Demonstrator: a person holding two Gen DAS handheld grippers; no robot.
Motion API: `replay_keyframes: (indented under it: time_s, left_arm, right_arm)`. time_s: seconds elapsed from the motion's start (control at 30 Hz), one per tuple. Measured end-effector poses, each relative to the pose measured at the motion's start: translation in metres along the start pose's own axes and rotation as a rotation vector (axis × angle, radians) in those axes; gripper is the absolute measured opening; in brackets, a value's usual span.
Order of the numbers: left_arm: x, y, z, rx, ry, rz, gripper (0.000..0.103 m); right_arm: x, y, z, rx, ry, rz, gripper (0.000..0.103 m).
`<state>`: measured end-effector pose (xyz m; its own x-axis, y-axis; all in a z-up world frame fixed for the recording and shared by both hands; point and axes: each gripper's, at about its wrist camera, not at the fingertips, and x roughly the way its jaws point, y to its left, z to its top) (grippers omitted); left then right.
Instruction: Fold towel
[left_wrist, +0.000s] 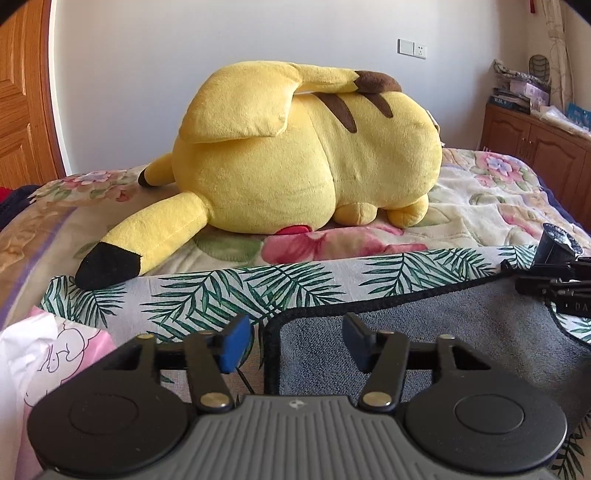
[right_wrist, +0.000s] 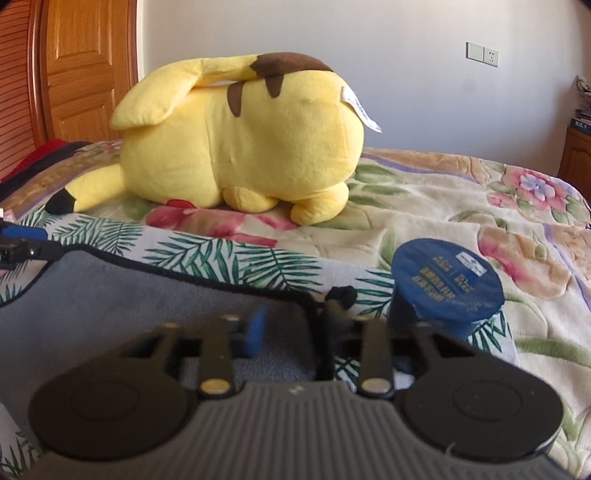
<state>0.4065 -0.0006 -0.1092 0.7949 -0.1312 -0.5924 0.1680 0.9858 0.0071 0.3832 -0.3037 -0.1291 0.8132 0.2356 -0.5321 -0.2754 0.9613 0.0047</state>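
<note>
A grey towel (left_wrist: 424, 332) with a black hem lies flat on a palm-leaf cloth (left_wrist: 221, 295) on the bed. My left gripper (left_wrist: 295, 339) is open, its jaws on either side of the towel's far left corner, low over it. In the right wrist view the towel (right_wrist: 129, 288) fills the left foreground. My right gripper (right_wrist: 295, 325) is open around the towel's far right corner, where a small black loop sticks up. The right gripper also shows at the right edge of the left wrist view (left_wrist: 561, 280).
A big yellow plush toy (left_wrist: 295, 155) lies on the floral blanket (right_wrist: 480, 206) just beyond the towel. A blue cup (right_wrist: 447, 288) stands right of my right gripper. A pink-white cloth (left_wrist: 44, 354) lies at the left. A wooden cabinet (left_wrist: 535, 140) stands at the far right.
</note>
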Motion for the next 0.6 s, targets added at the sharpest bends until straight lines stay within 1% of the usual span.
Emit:
replay_keyframes:
  time_s: [0.03, 0.17, 0.23, 0.37, 0.6]
  left_arm:
    - [-0.001, -0.001, 0.000, -0.004, 0.002, 0.002, 0.044]
    - [-0.015, -0.006, 0.000, -0.010, 0.002, -0.004, 0.052]
    - [-0.025, -0.009, -0.001, -0.007, 0.006, -0.008, 0.062]
    - [-0.053, -0.016, -0.005, -0.002, 0.004, -0.032, 0.065]
    - [-0.110, -0.022, 0.000, -0.004, 0.009, -0.037, 0.068]
  right_arm:
    - [-0.003, 0.000, 0.000, 0.003, -0.005, 0.004, 0.060]
    - [-0.017, -0.001, 0.002, 0.021, -0.006, 0.019, 0.060]
    - [-0.027, 0.002, 0.003, 0.024, -0.007, 0.026, 0.060]
    - [-0.052, 0.007, 0.005, 0.040, -0.015, 0.040, 0.060]
    - [-0.104, 0.021, 0.012, 0.051, -0.025, 0.054, 0.060]
